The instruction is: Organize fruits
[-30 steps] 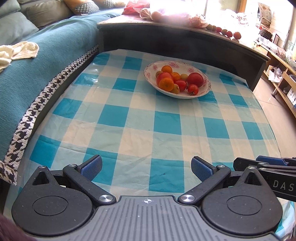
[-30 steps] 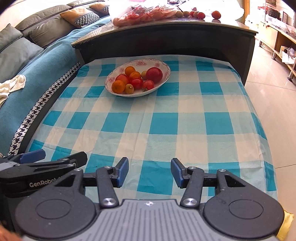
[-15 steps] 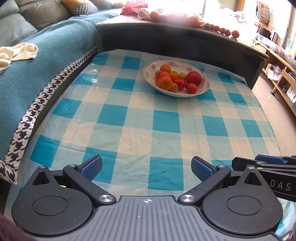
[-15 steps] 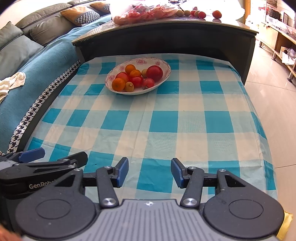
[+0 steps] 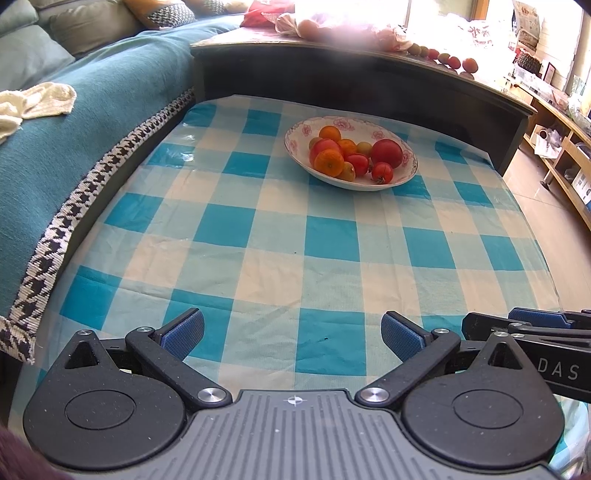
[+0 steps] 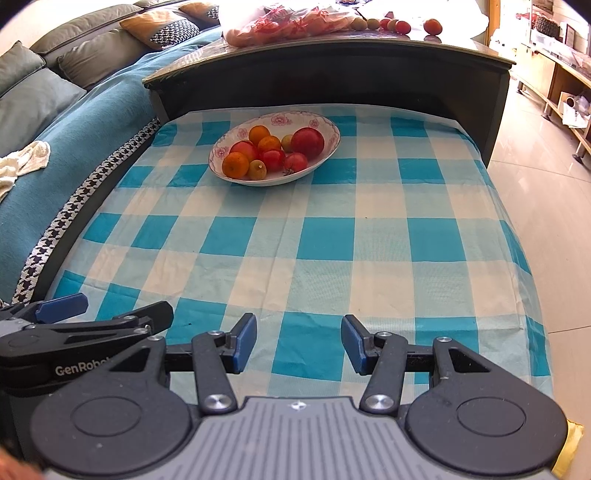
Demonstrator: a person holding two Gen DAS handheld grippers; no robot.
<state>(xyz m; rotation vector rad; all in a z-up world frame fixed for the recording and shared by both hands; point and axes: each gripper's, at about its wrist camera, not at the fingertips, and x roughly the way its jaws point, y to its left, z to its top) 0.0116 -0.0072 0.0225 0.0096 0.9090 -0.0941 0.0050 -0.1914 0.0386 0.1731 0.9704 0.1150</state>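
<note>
A white flowered bowl (image 5: 404, 175) (image 6: 328, 147) sits at the far end of the blue checked tablecloth (image 5: 280, 236) (image 6: 325, 240). It holds oranges (image 5: 328, 162) (image 6: 235, 164), small tomatoes (image 5: 382, 172) (image 6: 295, 161) and a big red fruit (image 5: 386, 153) (image 6: 307, 142). My left gripper (image 5: 291, 332) is open and empty over the near edge. My right gripper (image 6: 298, 343) is open and empty beside it, and it shows at the right of the left wrist view (image 5: 535, 332). The left gripper shows at the left of the right wrist view (image 6: 85, 325).
A dark raised counter (image 5: 351, 77) (image 6: 332, 70) stands behind the table with a bag of fruit (image 6: 288, 22) and loose tomatoes (image 5: 454, 61) (image 6: 417, 26). A teal-covered sofa (image 5: 74, 122) (image 6: 66, 140) runs along the left. Tiled floor (image 6: 546, 177) lies to the right.
Both grippers have drawn back and tilted slightly, so the bowl sits a little higher in view. The jaws stay open. Nothing on the table has moved.
</note>
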